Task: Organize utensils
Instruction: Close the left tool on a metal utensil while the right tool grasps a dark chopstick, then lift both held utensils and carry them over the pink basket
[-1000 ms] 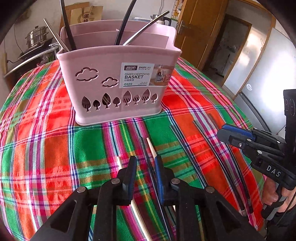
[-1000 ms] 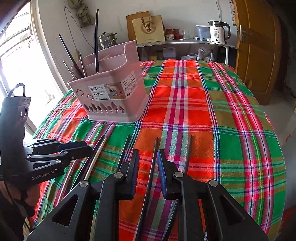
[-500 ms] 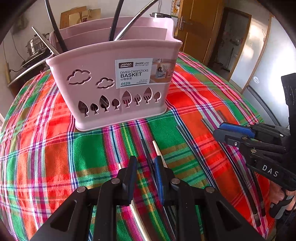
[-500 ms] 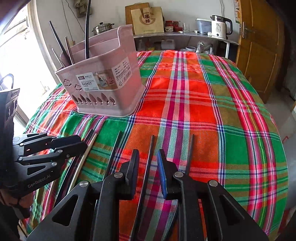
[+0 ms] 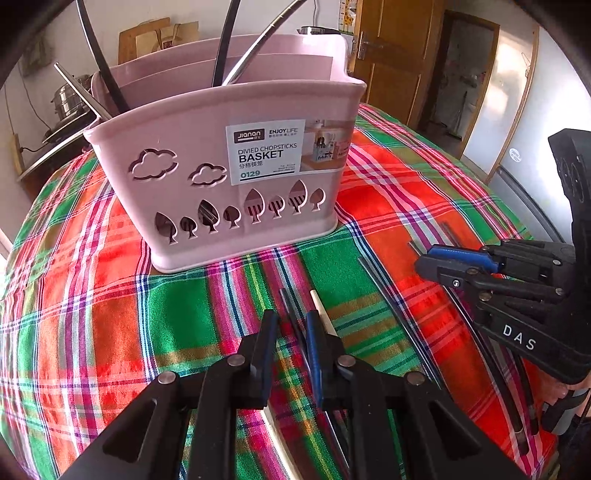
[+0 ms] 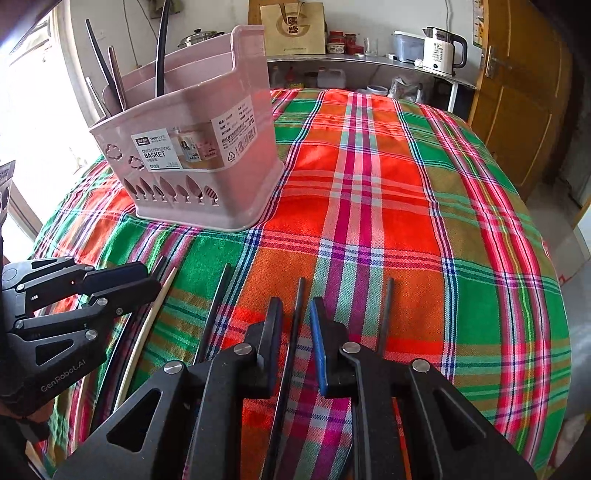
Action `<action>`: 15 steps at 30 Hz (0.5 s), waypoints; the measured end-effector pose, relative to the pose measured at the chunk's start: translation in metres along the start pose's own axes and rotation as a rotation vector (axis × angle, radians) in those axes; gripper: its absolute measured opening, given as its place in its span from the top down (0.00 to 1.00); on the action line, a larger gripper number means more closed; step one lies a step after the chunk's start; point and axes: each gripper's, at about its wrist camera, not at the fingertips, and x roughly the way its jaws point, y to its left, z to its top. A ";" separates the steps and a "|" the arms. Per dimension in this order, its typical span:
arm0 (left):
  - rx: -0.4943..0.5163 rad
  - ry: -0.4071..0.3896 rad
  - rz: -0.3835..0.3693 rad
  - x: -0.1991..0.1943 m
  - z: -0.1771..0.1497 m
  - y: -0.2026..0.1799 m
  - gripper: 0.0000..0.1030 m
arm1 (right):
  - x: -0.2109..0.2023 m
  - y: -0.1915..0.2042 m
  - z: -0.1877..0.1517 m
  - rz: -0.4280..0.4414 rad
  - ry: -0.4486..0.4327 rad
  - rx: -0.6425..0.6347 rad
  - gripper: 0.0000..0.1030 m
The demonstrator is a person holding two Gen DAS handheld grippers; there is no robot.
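Left wrist: smooth pink plastic basket (image 5: 221,177) on woven plaid tablecloth (image 5: 92,295).

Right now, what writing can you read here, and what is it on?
"jianan", "ENJOY LIFE", "DIVIED CHOPSTICKS BASKET", "0129": basket label
"DAS": right tongs
"GenRobot.AI": left tongs
"55": kettle
Two Chinese characters: paper bag
Label's side print: too small.

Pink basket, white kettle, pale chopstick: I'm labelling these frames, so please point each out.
Pink basket (image 5: 192,147): left wrist view, front wall.
White kettle (image 6: 437,51): right wrist view, body.
Pale chopstick (image 6: 147,325): right wrist view, mid-shaft.
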 end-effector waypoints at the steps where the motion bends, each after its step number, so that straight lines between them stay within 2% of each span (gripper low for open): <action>1: -0.003 0.000 0.004 -0.001 -0.001 0.000 0.90 | 0.000 0.000 0.000 0.000 0.000 0.002 0.94; 8: -0.024 0.001 -0.018 -0.004 -0.001 0.005 0.92 | -0.005 0.002 0.003 0.028 -0.014 0.014 0.95; 15: -0.052 -0.050 -0.060 -0.033 0.008 0.014 0.94 | -0.036 0.005 0.013 0.052 -0.092 0.019 0.95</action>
